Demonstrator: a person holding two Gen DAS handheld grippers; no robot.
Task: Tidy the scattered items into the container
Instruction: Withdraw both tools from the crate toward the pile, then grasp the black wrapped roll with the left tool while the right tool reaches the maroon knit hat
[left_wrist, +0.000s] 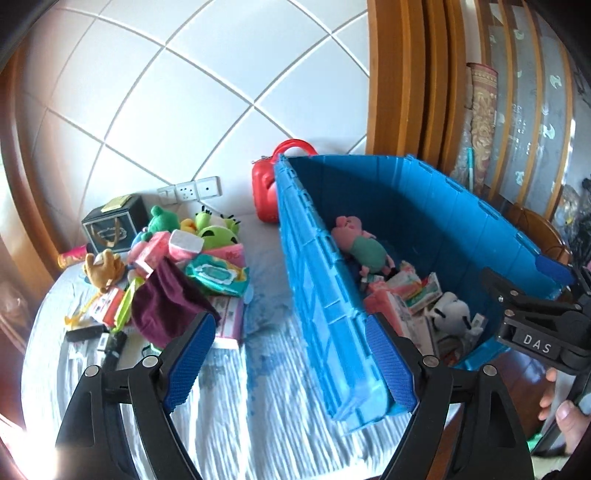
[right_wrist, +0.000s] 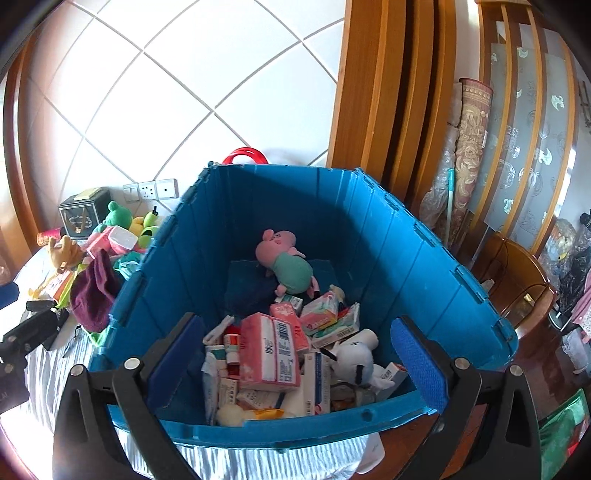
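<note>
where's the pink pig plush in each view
Left wrist: pink pig plush right of centre, lying inside the blue bin against its left wall.
Right wrist: the plush sits near the middle, on the bin's floor beyond the pile of boxes.
Shared landmark: the red handle behind the bin's far corner.

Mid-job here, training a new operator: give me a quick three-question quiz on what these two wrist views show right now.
1. True or false: the pink pig plush already lies inside the blue bin.
2. Which item is still outside the bin, in the pile to its left? A) white plush B) maroon cloth C) pink barcoded box
3. Fill in: both the left gripper and the right gripper are ____ and hold nothing.

Key: 1 true; 2 B; 3 open
</note>
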